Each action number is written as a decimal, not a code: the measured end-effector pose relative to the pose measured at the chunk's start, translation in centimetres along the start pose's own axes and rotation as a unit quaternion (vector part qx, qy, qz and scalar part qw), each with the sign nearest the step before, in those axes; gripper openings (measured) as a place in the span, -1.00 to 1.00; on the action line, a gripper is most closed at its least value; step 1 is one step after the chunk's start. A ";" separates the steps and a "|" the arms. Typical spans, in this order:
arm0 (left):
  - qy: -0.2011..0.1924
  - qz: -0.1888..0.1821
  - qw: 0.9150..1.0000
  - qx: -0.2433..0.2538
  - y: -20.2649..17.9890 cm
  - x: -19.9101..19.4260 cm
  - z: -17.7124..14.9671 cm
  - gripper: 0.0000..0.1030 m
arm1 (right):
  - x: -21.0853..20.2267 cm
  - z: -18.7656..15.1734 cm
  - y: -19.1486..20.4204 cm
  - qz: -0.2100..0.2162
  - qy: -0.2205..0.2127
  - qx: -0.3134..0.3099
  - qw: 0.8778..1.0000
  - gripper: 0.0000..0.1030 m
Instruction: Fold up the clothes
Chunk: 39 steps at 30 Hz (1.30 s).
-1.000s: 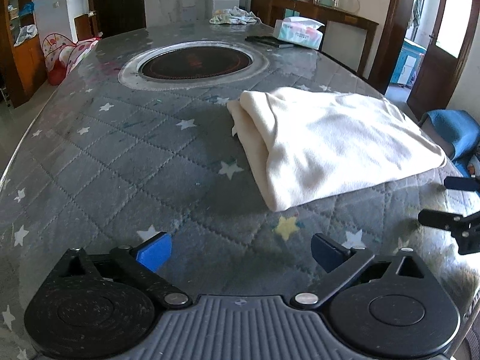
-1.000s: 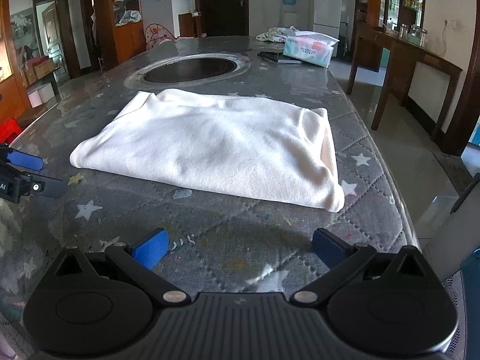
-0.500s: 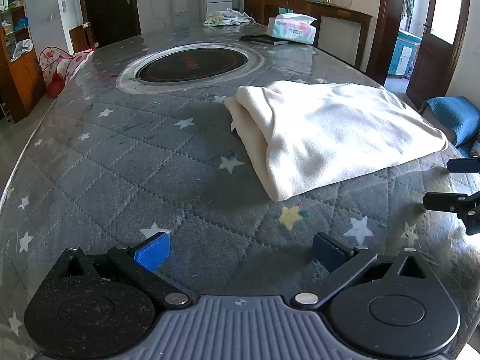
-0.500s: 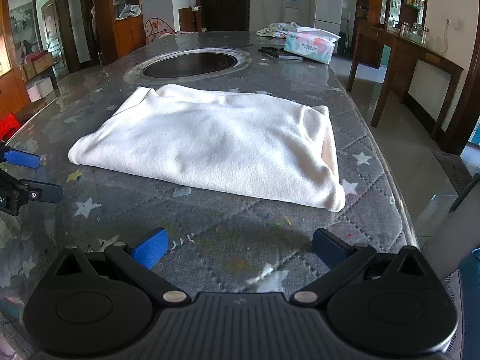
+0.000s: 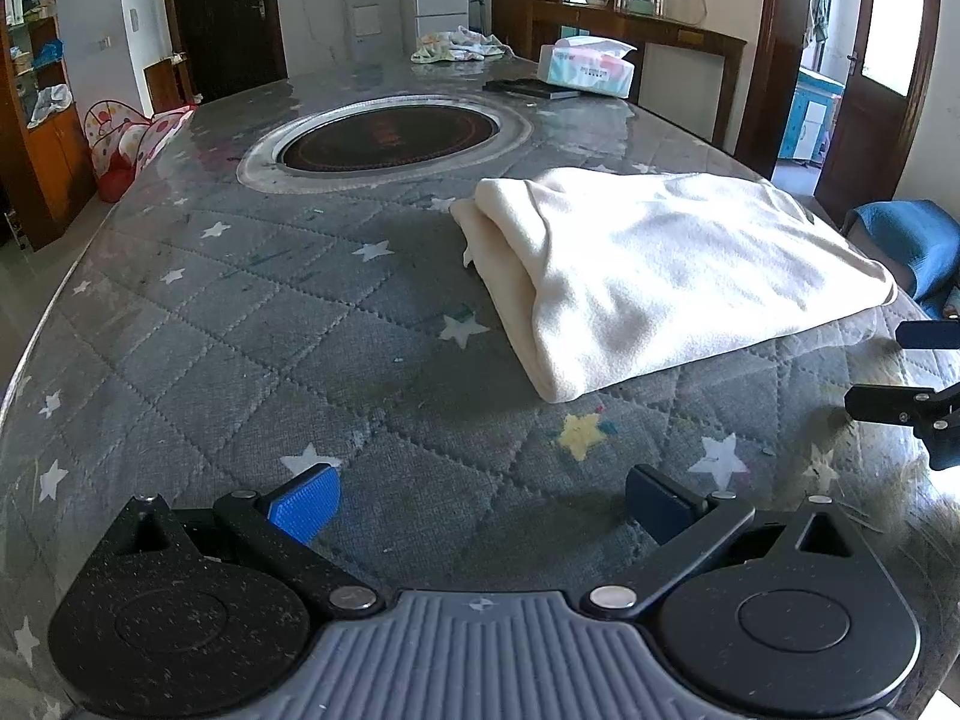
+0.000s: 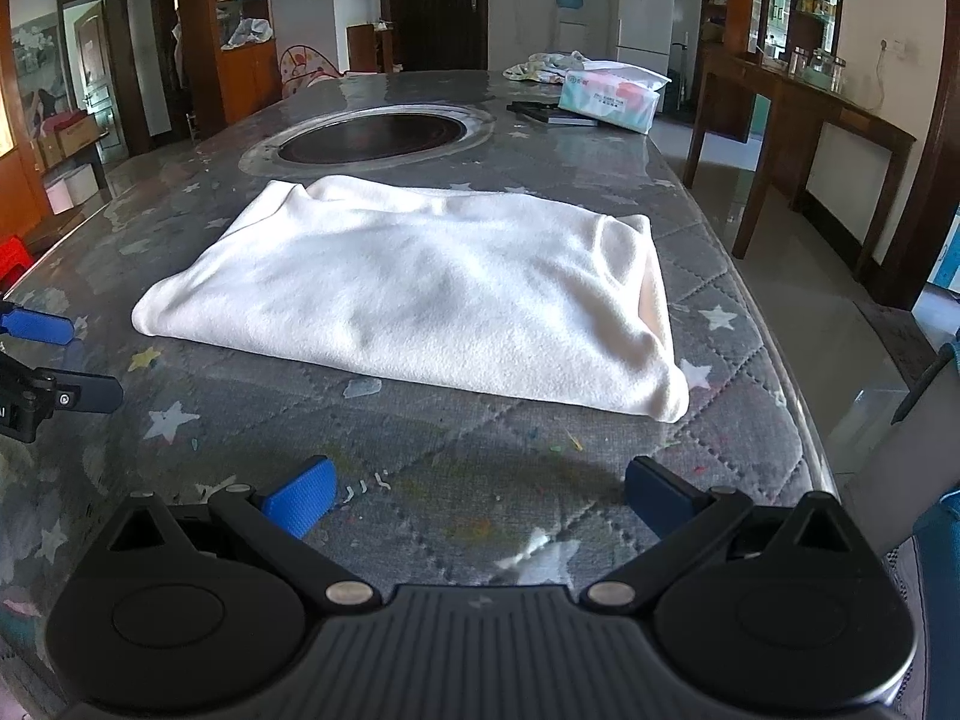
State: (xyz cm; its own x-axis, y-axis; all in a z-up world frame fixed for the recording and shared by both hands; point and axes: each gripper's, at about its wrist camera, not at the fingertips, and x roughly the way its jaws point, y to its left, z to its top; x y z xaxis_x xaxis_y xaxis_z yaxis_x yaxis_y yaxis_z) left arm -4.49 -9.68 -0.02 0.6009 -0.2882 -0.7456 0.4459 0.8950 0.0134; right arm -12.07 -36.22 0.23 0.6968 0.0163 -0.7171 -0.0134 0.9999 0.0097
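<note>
Cream fleece garment (image 6: 420, 294), folded into a flat rectangle, lies on the near half of a long table (image 5: 252, 324) covered in grey quilted cloth printed with stars. Neither tool touches it.

Left gripper (image 5: 483, 501): fingers spread wide, nothing between them, held over bare quilt short of the garment's near left corner. Its blue pad (image 5: 306, 501) shows ribbing; the other pad is in shadow and reads only as dark. In the right wrist view this tool appears at the left edge (image 6: 54, 360), cut off by the frame, so only its two finger ends show.

Right gripper (image 6: 477, 495): fingers likewise spread and empty, over the quilt in front of the garment's long near edge. In the left wrist view it enters from the right border (image 5: 918, 372), mostly cropped.

Left wrist view alone shows the garment's layered left end, two or three thicknesses stacked; the count is unclear. It also shows a blue cushion or seat (image 5: 912, 240) beyond the table's right side. Right wrist view alone shows the garment's right end, a rounded fold with a peach-tinted shadow inside; what part of the garment it is cannot be told.

Behind the garment: a round dark hob (image 5: 390, 135) set in a metal ring. Farther back, to the right: a tissue pack (image 6: 609, 96), print too small to read, a flat dark object (image 6: 549, 113) of unclear kind beside it, and a crumpled patterned cloth (image 5: 459, 48) at the far end.
</note>
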 end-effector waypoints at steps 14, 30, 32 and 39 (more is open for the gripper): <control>-0.007 0.014 1.000 -0.017 -0.4 -0.2 -0.3 1.00 | -0.3 -0.5 0.4 -0.013 -0.011 0.011 1.000 1.00; -0.004 0.025 0.999 -0.033 -0.8 -0.5 -0.5 1.00 | -0.4 -0.4 1.0 0.000 -0.011 0.002 1.000 1.00; -0.002 0.024 0.999 -0.035 -0.9 -0.6 -0.4 1.00 | -0.4 -0.4 1.1 0.001 -0.012 0.003 1.000 1.00; 0.001 0.013 0.999 -0.051 -1.2 -0.7 -0.1 1.00 | -1.0 -0.1 1.5 -0.001 -0.025 0.003 1.000 1.00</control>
State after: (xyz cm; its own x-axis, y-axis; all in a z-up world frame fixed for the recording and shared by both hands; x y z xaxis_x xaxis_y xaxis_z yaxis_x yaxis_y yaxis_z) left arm -5.50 -10.51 0.47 0.6097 -0.2635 -0.7476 0.3603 0.9322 -0.0348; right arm -12.84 -34.72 0.90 0.7316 0.0136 -0.6816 -0.0076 0.9999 0.0117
